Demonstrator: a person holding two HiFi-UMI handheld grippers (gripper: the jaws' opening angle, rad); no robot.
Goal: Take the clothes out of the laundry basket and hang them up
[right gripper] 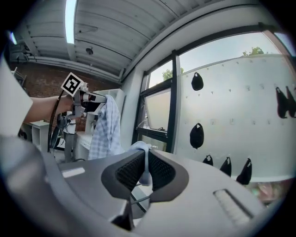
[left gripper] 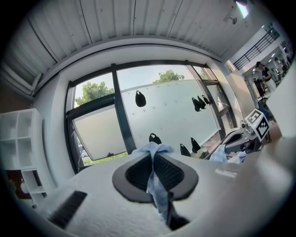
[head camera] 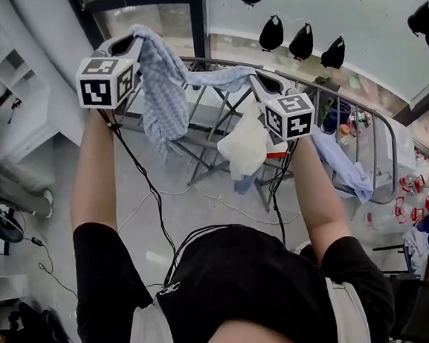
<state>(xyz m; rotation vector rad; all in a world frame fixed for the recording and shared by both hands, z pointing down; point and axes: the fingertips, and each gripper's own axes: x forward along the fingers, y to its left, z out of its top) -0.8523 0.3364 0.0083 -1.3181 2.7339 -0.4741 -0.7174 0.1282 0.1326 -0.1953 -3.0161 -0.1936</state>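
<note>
Left gripper (head camera: 130, 41) and right gripper (head camera: 260, 83) each pinch a thin edge of checked cloth (head camera: 165, 97) (slung between them); pulling apart could slip it free.

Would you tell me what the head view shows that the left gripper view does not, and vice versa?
Only the head view: the person's black shirt, the floor and the folding rack. Only the left gripper view: trees outside and the ceiling. Both: the blue checked cloth shut in the left tool, the right tool, and black shapes on the wall.
</note>
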